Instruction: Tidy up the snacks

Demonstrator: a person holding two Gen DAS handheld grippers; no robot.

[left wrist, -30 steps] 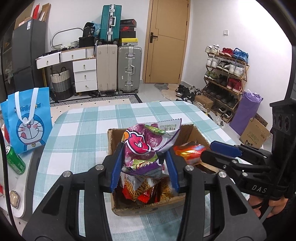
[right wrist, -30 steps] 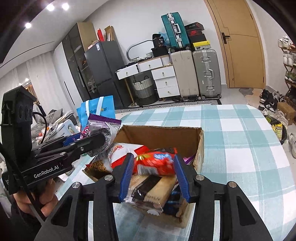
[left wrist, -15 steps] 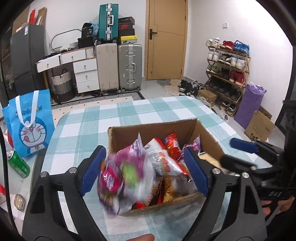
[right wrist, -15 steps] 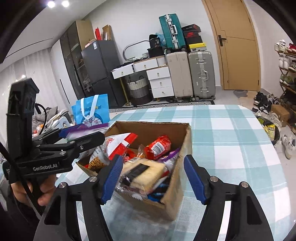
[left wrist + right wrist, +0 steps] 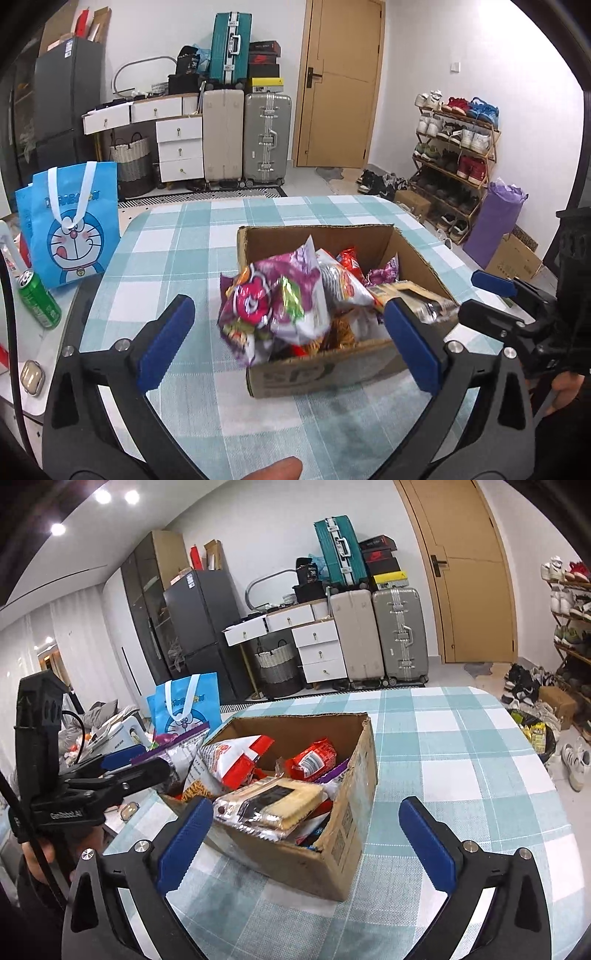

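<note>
1. Snacks are out of both tools now: a second ago the left tool (image 5: 288, 339) pinched the purple bag (image 5: 275, 301) and the right tool (image 5: 306, 845) clamped a red pack over the box (image 5: 332, 853); both have since let go.
2. The purple bag lies slumped over the box's near left rim, half hanging out (it may slide onto the counter (image 5: 177, 258)).
3. The cracker pack (image 5: 273, 805) rests atop the heap at the box's near edge, and the red pack (image 5: 314, 760) sits deeper inside.
4. Both drops look done, though the purple bag probably wants a nudge inward.
5. Left tool: jaws spread wide, empty, hovering low just short of the box.
6. Right tool: likewise gaping, empty, pulled back, angled down at the box's near corner.
</note>
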